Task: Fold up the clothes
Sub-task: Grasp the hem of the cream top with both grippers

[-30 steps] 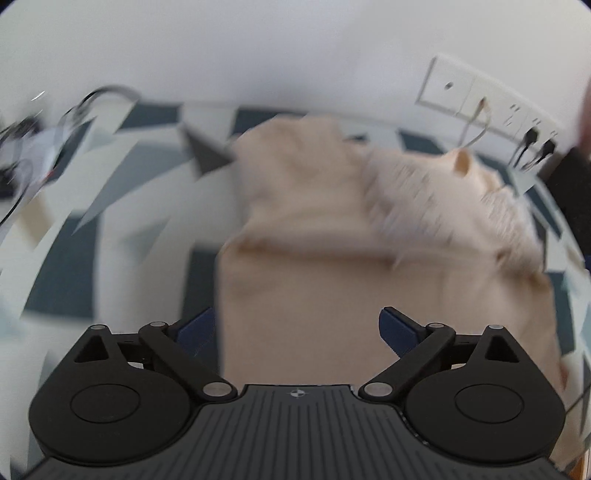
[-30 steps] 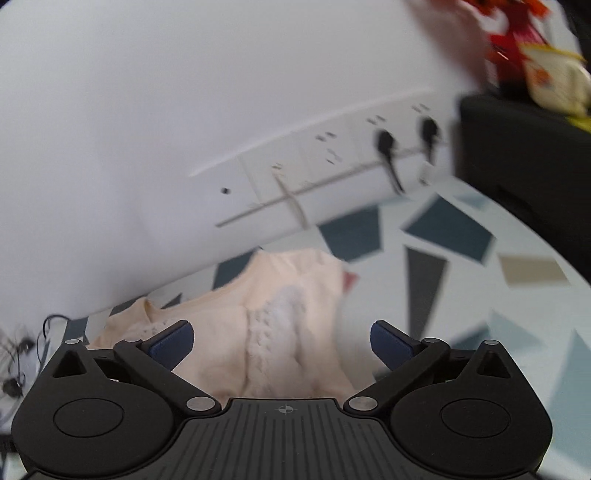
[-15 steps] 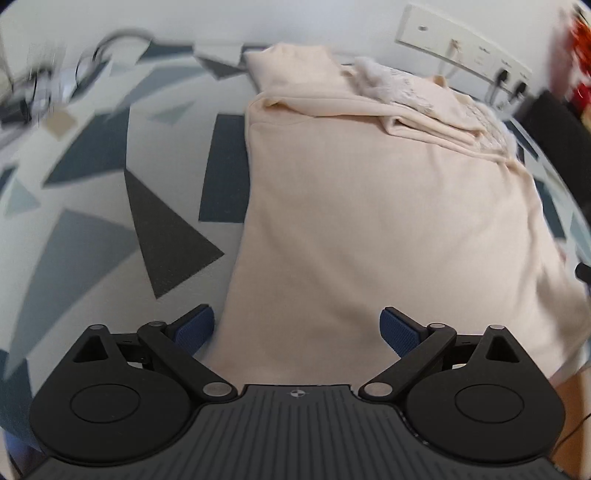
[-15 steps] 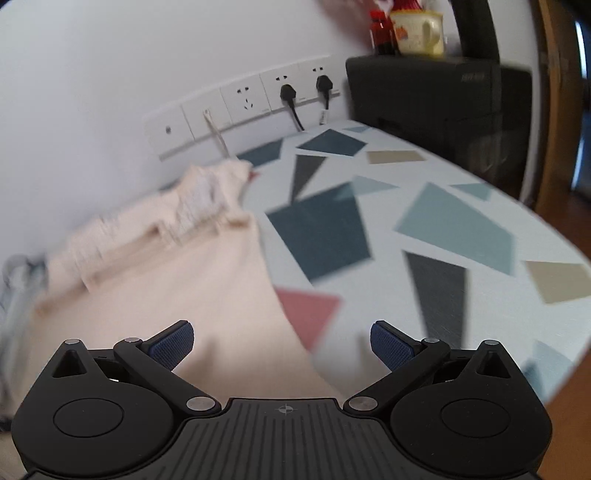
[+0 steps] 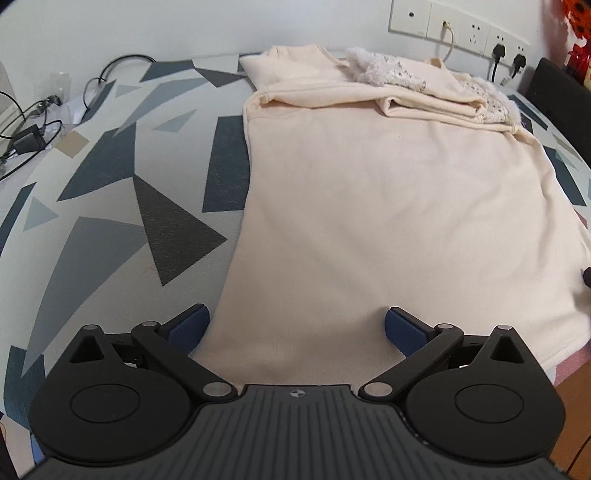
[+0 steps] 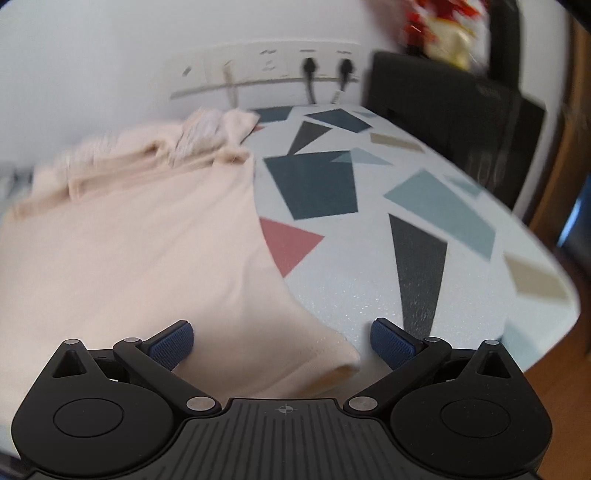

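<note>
Where the cream garment (image 5: 388,206) lies, it is spread flat on the counter (image 5: 110,206), its far end by the wall folded over itself into a bunched band with a patch of white lace trim (image 5: 391,68) on top. From the left wrist view, its near hem runs between the two blue pads of the left hand-held gripper (image 5: 295,328), which stands released, jaws wide apart; the left pad sits just beside the garment's left edge, the right pad over the fabric, and whether either touches the cloth cannot be told. From the right wrist view, somewhat blurred, the garment (image 6: 140,251) fills the left half and its near right corner (image 6: 332,354) lies between the pads of the right hand-held gripper (image 6: 282,341), also released with jaws wide apart; the left pad is over the cloth, the right pad over bare counter just beside the corner. Counter surface (image 6: 369,288): pale, speckled, printed with dark blue, grey, tan and one pink geometric shapes. Outward: a white wall socket strip (image 5: 458,26) behind the garment with two black plugs and one pale cable in it; black cables (image 5: 40,122) at the far left of the counter; a black box-like object (image 6: 454,110) at the counter's far right, detail unclear.
</note>
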